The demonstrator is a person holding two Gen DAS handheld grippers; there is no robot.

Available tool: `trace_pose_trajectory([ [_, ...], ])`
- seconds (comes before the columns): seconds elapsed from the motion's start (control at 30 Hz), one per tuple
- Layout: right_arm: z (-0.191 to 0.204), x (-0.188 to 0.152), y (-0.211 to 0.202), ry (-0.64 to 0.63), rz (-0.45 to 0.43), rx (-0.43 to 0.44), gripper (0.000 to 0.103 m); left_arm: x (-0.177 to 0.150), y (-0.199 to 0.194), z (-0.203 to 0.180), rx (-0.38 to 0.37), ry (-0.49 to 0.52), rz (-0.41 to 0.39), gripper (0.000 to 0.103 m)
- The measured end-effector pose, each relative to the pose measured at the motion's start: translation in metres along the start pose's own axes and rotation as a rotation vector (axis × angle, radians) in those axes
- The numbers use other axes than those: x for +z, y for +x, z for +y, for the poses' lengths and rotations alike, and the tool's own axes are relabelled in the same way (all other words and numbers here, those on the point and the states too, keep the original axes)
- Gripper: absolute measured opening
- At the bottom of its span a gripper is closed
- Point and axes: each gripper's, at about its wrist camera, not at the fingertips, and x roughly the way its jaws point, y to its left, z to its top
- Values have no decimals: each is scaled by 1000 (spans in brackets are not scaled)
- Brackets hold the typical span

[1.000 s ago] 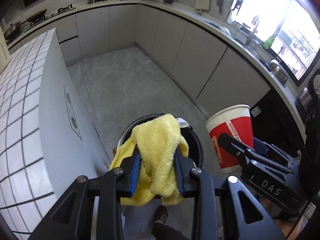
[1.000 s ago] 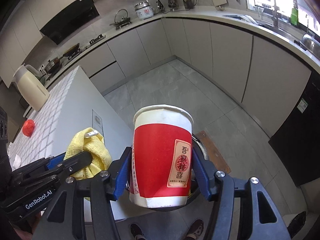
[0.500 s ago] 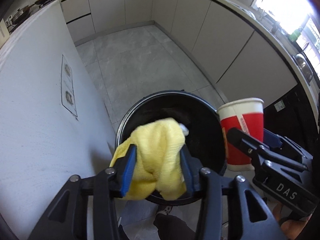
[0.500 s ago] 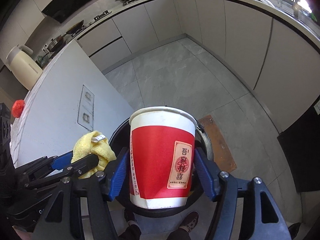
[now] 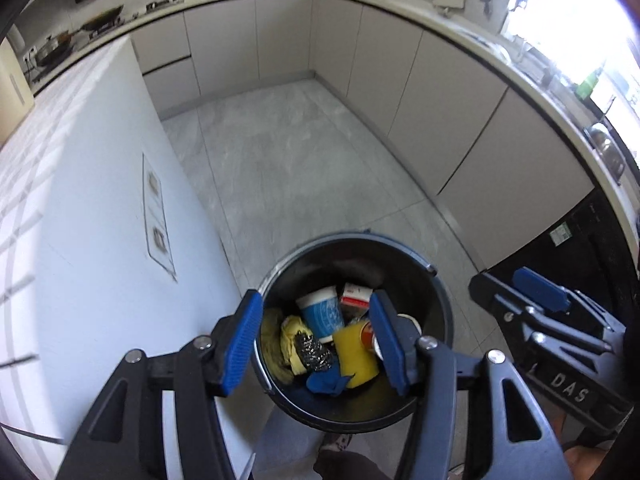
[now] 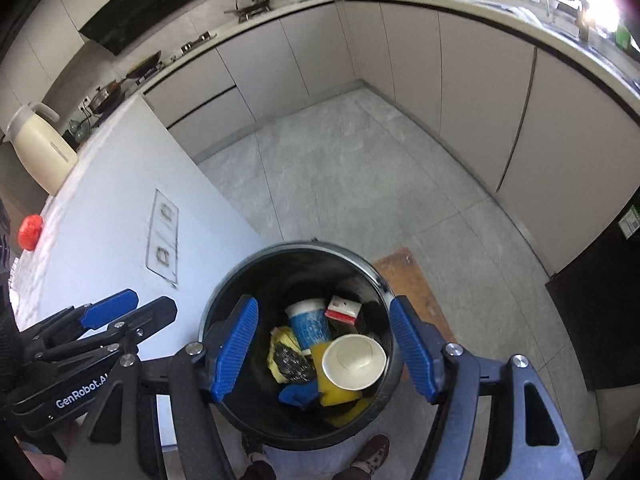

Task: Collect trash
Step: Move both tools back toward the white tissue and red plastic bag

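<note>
- While both of my grippers hang above the black bin [image 5: 440, 304], my left gripper [image 5: 316, 344] has just been opening, with nothing between its fingers [image 5: 240, 340].
- My right gripper [image 6: 324, 348] has spread too, released and empty.
- Yellow cloth [image 5: 290, 344] lies inside the bin at its left side.
- Red paper cup [image 6: 354, 361] lies inside, white bottom upward, beside a blue cup [image 6: 310, 324].

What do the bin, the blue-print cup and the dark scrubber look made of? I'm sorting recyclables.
Bin: glossy black, probably plastic; its rim shines.
Blue-print cup: likely paper, matte white rim with printed wall.
Scrubber: apparently steel wool, a glinting tangle of wire.
</note>
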Motion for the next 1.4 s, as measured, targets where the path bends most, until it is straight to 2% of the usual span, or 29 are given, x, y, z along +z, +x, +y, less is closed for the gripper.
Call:
trace_pose_trajectory([
  [0.4, 56, 6, -63, -9, -94, 5, 71, 15, -74, 43, -46, -11, -118, 58],
  [0.5, 77, 9, -76, -13, -116, 6, 74, 14, -88, 59, -39, -19, -144, 58],
  [0.73, 143, 15, -100, -62, -161, 34, 76, 11, -120, 108, -4, -75, -196, 66],
  [0.97, 222, 14, -104, -141, -173, 105, 78, -3, -139, 172, 60, -154, -222, 67],
  [1.4, 356, -4, -76, -286, -140, 225, 78, -37, -164, 290, 193, -306, -234, 67],
])
